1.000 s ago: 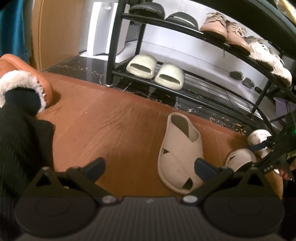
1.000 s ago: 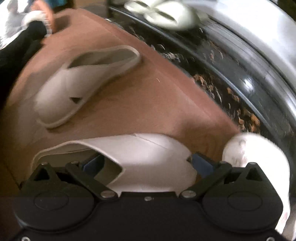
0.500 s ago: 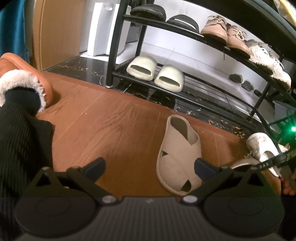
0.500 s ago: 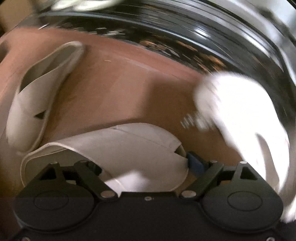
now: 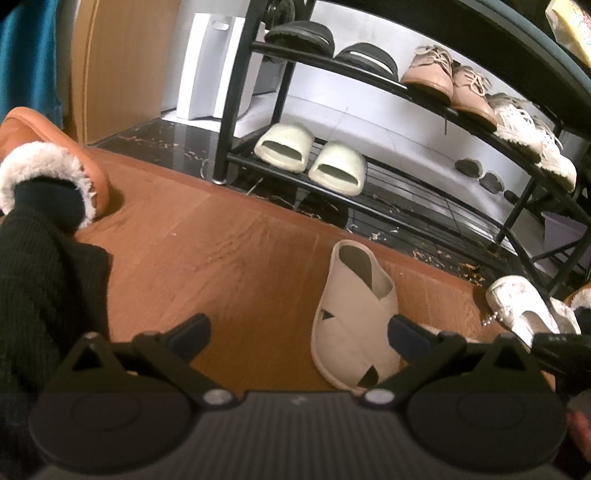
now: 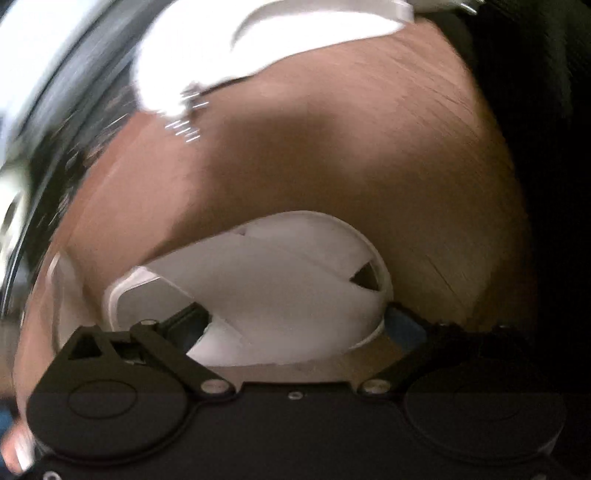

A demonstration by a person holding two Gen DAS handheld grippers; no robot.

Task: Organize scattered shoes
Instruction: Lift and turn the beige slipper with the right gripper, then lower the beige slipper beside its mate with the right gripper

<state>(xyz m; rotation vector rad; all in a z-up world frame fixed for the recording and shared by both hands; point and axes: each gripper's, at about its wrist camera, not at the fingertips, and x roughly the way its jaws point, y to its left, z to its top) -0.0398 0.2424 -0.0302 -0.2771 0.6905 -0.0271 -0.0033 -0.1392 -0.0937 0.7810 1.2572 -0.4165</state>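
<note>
**Sorting slippers beside the shoe rack**

Spanning the upper part of the left wrist view from 12 to 3 o'clock, the black shoe rack (image 5: 388, 86) carries black sandals (image 5: 301, 35), pink lace-up shoes (image 5: 430, 70) and white sneakers (image 5: 528, 129) on its upper shelf, and a pair of pale green slides (image 5: 310, 157) on its lower shelf. Below it lies the wooden floor (image 5: 207, 254). A fur-lined orange slipper (image 5: 40, 162) on a foot sits at 9 o'clock. Near the centre, toward 5 o'clock, a beige cross-strap slipper (image 5: 351, 314) lies flat on the floor, just beside the right finger of the left tool (image 5: 299, 330), whose jaws stand wide with nothing between them. A white shoe with a bead chain (image 5: 517, 306) rests at 3 o'clock.

In the blurred right wrist view, the right tool (image 6: 295, 321) has just been opening its jaws, and the matching beige slipper (image 6: 280, 280) sits between its wide fingers; whether the pads press on it I cannot tell.
</note>
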